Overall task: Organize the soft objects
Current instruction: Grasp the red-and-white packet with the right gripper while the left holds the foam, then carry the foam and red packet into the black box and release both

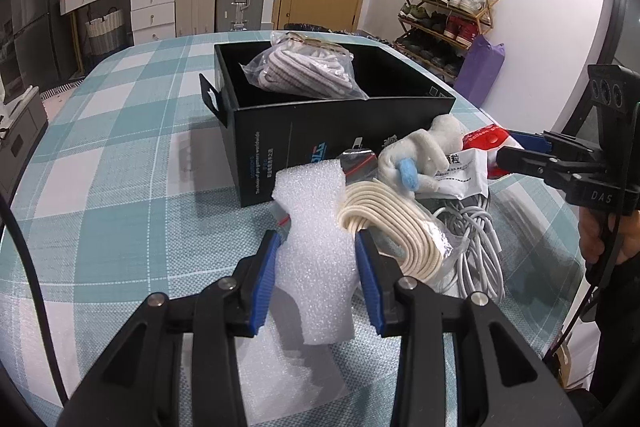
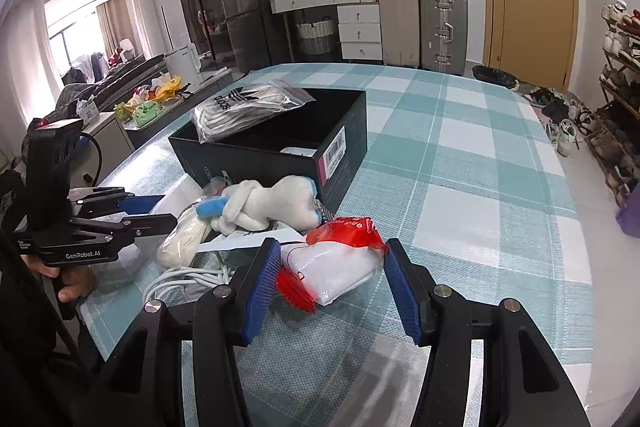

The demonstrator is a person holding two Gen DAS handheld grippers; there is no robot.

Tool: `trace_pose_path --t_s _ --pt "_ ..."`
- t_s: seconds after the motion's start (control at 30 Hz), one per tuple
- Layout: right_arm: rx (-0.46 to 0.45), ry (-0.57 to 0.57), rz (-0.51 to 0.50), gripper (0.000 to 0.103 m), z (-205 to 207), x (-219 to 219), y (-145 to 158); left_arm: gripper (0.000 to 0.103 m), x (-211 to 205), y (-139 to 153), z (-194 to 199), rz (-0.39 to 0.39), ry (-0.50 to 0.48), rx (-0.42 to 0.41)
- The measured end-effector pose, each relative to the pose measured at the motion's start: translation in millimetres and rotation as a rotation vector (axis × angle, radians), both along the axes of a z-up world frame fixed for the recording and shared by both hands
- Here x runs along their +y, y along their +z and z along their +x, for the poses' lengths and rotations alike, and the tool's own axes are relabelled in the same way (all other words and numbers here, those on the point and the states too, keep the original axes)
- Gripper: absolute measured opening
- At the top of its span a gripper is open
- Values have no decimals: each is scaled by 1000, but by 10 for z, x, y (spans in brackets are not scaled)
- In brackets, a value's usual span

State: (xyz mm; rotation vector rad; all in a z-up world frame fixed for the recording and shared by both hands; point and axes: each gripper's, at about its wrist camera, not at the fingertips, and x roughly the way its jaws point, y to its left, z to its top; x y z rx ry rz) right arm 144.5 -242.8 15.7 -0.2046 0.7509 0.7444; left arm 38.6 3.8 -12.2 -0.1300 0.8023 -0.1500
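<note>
On the table, a foam sheet is straddled by the left gripper, jaws spread; a red-and-white packet is bracketed by the right gripper, likewise unclenched.

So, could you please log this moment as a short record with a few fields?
surface: table with teal checked cloth
container: black box, open, holding a bagged striped garment
left gripper: open, fingers either side of the white foam piece
right gripper: open, around the red and white packet
loose pile beside box: plush toy, cream cord coil, white cable
</note>
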Motion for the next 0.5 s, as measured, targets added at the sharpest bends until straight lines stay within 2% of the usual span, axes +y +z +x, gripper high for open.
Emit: trace_pose_path --t_s 0.3,0.5 --pt "-36 -19 30 54 -44 -151 163 37 13 121 -91 16 18 -24" --pt "-63 -20 62 54 -106 -176 283 37 13 299 -167 15 25 -72"
